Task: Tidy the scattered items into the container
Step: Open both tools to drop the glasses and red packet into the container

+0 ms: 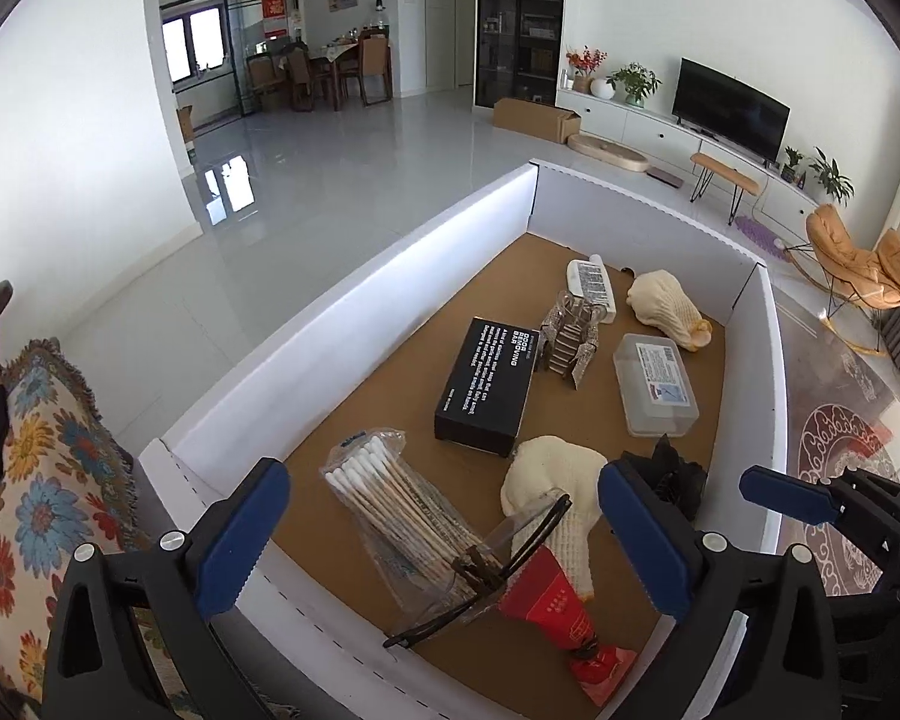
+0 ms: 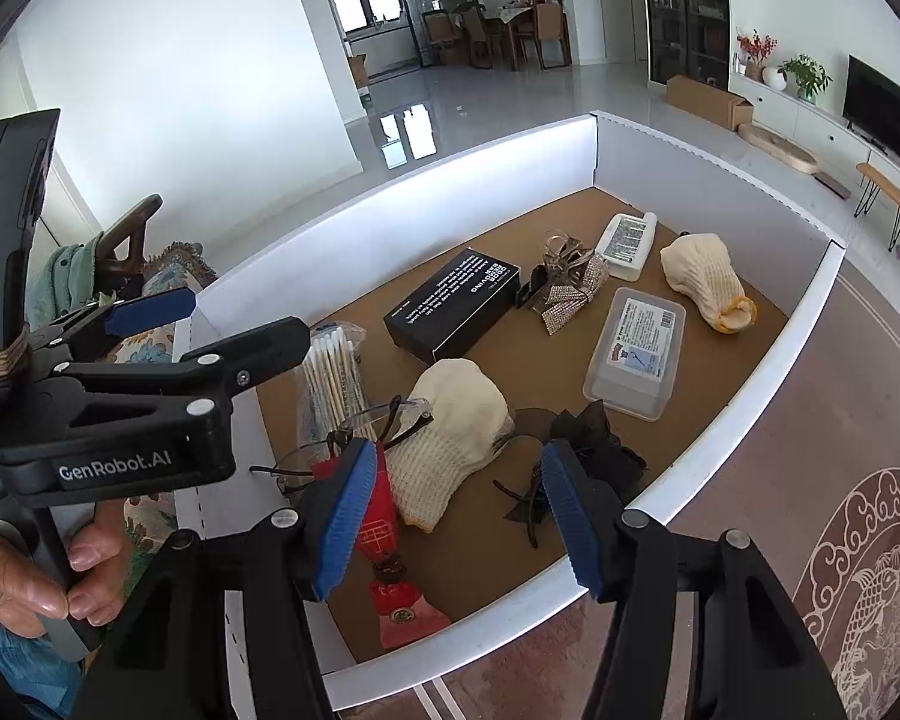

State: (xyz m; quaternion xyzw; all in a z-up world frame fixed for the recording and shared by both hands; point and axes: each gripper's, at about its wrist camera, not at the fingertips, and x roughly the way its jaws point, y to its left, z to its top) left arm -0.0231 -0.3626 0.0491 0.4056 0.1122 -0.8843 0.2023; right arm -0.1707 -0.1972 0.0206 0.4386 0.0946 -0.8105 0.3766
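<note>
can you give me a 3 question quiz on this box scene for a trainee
1. True or false: the glasses lie outside the box.
2. Which sits nearest the far corner: a) swabs b) white tube c) red tube?
3. What does the left gripper hold?

Key: 1 false, they lie inside on the swabs and red tube. 2 b. 3 nothing, its jaws are open.

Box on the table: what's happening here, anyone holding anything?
A person holds a tool in each hand over a white box that already has the items in it: cotton swabs, glasses, a red tube, two knit gloves, a black carton, a clear case. The left tool is wide open and empty. The right tool hangs part open above the box, gripping nothing.
</note>
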